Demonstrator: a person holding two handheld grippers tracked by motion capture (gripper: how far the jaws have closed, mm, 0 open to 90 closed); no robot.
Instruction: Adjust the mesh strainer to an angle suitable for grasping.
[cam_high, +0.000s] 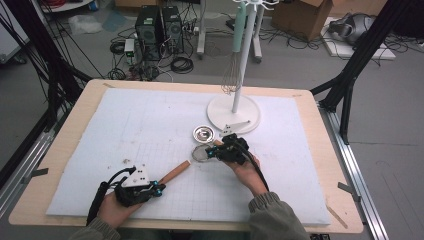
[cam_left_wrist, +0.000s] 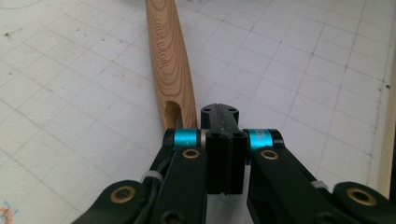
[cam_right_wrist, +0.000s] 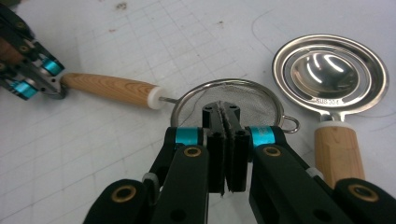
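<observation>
Your left hand lies low near the worktop's near edge, its left gripper pointing right at the butt of the strainer's wooden handle. Your right hand reaches in from the near edge toward the middle, the right gripper tipped down over the strainer. Just beyond it sits a steel egg separator with its own wooden handle, and behind that the white rack stand with a whisk hanging. Left jaws are clenched with nothing between them, just beside the handle end. Right jaws are pressed together too, at the strainer's near rim; whether they pinch it, I cannot tell.
</observation>
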